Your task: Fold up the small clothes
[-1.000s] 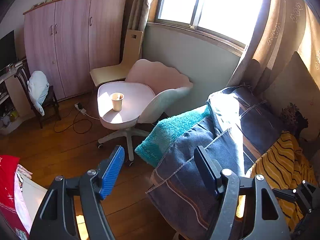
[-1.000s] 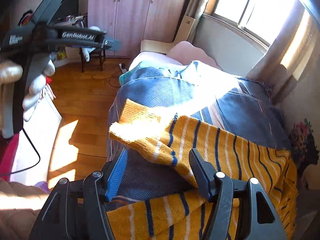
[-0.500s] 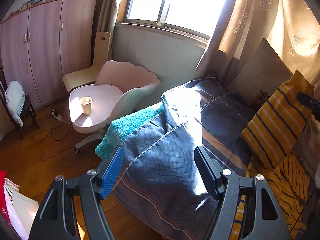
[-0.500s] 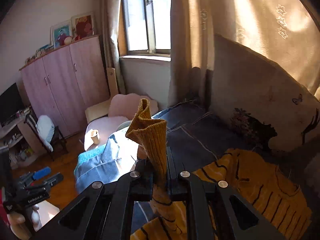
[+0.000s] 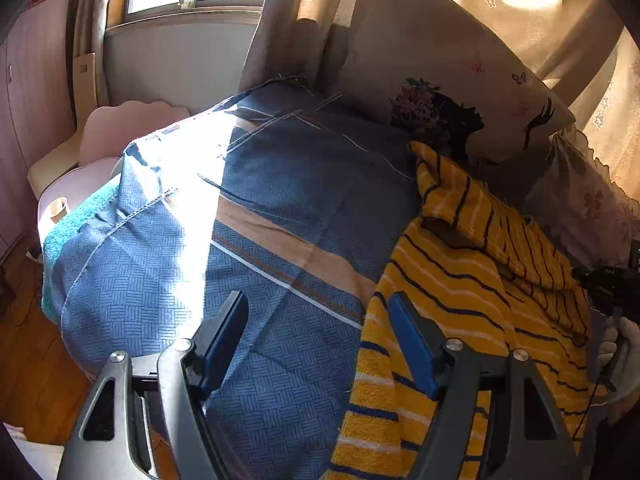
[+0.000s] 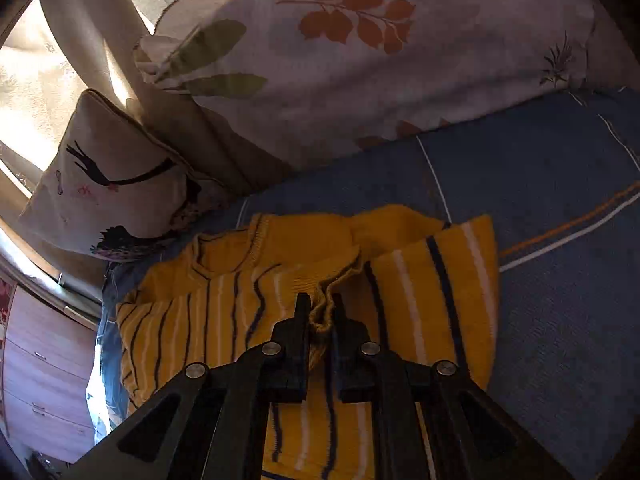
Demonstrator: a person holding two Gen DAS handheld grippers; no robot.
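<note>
A yellow sweater with navy and white stripes [image 5: 460, 280] lies on the blue patterned bedspread [image 5: 280, 208]. My left gripper [image 5: 318, 316] is open and empty, hovering over the bedspread beside the sweater's left edge. In the right wrist view my right gripper [image 6: 320, 308] is shut on a bunched ribbed sleeve end of the sweater [image 6: 224, 304], holding it over the sweater's body. The right gripper shows at the right edge of the left wrist view [image 5: 608, 280].
A cushion with a bird print [image 5: 448, 80] and a leaf-print pillow [image 6: 360, 60] lean at the back of the bed. A teal towel [image 5: 68, 232] hangs off the bed's left edge. A pink chair with a cup [image 5: 60, 208] stands on the wooden floor.
My right gripper has carried the gripped sleeve from high in the air down over the sweater's body. My left gripper has swung right, toward the sweater's edge, still open.
</note>
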